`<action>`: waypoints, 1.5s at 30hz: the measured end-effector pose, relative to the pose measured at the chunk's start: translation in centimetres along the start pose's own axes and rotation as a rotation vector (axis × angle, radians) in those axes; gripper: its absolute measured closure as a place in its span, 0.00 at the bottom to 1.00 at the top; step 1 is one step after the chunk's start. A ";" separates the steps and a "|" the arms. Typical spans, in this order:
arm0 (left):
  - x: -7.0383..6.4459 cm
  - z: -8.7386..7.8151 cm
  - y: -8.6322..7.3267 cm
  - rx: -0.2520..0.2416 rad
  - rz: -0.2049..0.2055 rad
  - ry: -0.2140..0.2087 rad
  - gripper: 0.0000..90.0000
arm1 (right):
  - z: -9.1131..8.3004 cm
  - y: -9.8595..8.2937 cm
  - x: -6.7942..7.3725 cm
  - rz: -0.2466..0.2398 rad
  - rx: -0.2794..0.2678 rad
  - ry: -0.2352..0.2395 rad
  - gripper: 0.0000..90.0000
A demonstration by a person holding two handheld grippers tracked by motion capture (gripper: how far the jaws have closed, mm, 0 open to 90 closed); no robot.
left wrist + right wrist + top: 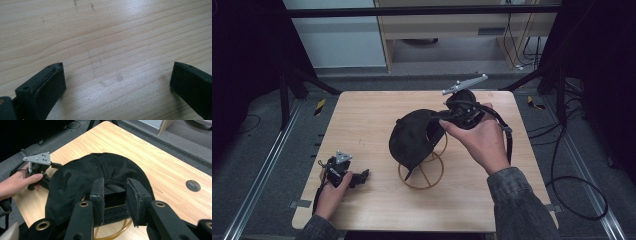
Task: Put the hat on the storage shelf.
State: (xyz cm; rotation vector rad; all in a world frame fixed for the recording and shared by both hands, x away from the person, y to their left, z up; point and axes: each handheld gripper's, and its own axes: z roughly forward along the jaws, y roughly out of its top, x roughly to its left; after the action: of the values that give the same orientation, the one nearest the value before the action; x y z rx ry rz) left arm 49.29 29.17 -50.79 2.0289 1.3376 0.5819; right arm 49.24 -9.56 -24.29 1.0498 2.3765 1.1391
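- Sitting on the gold wire stand [422,172], the black cap [412,137] covers the stand's upper part and leans to 1 side, its brim pointing down toward the near-left foot of the stand; the work in hand looks like placing or adjusting the cap on that stand.
- The right gripper [443,116] is at the back of the cap, on the far-right side of the stand. In the right gripper view its 2 jaws stand a little apart around the rear opening, with the cap's adjustment strap [115,212] running between them; whether the pads actually pinch the strap or the fabric I cannot tell.
- The left gripper [362,176] lies low on the wooden table [362,115], well to the near-left of the stand, and touches nothing of the cap. Its own view looks at bare wood with its 2 jaws spread wide and nothing between them.
- Done, as far as I judge: the cap is already over the stand and carried by it, not lying on the table.
- Left, as I judge: the cap is tilted and not centred, and the lower ring of the stand shows bare on the near side. It likely needs squaring up, then the right gripper has to let go and draw clear without dragging the cap off.
- The light wire stand could shift or tip if the strap is pulled sideways; the left gripper is free to steady it.
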 end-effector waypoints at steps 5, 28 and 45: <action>0.0 0.0 0.0 0.000 0.000 0.000 0.00 | -0.7 -0.5 -0.5 0.010 -0.012 -0.007 0.75; 0.0 0.0 0.0 -0.003 0.000 0.000 0.00 | -3.1 -3.2 -3.2 0.097 -0.095 -0.141 0.23; 0.0 0.0 0.0 -0.001 0.000 0.000 0.00 | -0.8 -11.0 -5.1 0.150 -0.076 -0.233 0.10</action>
State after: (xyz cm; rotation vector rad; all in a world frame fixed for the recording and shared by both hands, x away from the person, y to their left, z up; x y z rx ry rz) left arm 49.27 29.17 -50.81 2.0286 1.3368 0.5824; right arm 47.00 -18.29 -32.39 1.2773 2.0890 1.0809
